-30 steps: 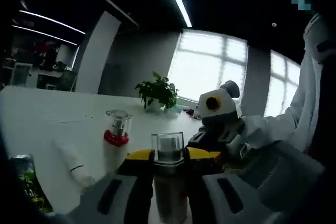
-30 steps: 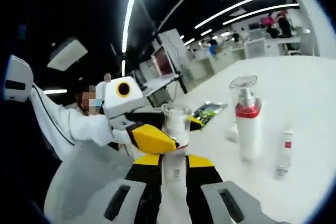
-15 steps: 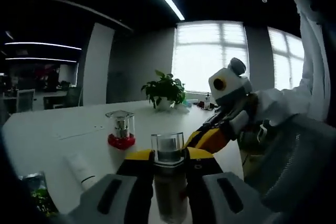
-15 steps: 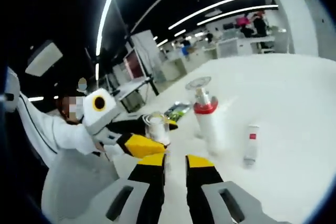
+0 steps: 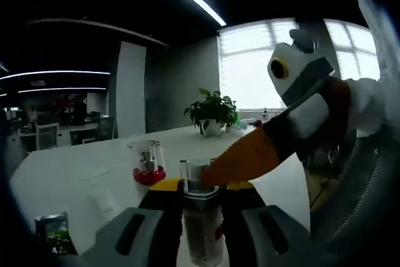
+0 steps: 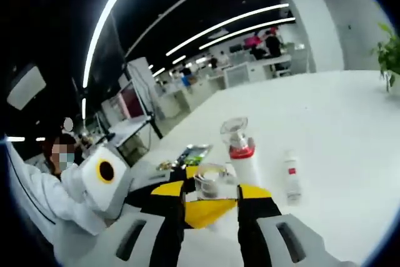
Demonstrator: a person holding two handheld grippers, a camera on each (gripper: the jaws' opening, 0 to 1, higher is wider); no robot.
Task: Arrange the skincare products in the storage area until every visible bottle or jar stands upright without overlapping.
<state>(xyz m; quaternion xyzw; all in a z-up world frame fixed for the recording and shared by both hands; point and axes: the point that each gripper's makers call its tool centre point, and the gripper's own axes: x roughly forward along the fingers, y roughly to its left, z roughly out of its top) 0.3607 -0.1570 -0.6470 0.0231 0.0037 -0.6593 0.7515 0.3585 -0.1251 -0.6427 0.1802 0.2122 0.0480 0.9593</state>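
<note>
Left gripper: jaws closed on a clear-capped bottle, held upright between the yellow-tipped jaws above the table. In the right gripper view the same bottle shows from the other side, its cap seen from above, with the left gripper clamped around it.

Right gripper: jaws parted, nothing between them; the clear-capped bottle sits just beyond the tips. In the left gripper view the right gripper enters from the right, its orange-yellow jaw reaching to the bottle's cap; contact cannot be told.

White table: broad and pale.

Potted plant: at the far edge of the table, before the window.

Red-collared pump bottle: upright on the table, clear cap on, just left of the held bottle. Right gripper view: same bottle stands just behind the held one.

White tube with a red label: lying flat on the table, beside the pump bottle.

Green sachet: low left, near the table edge; also seen at.
</note>
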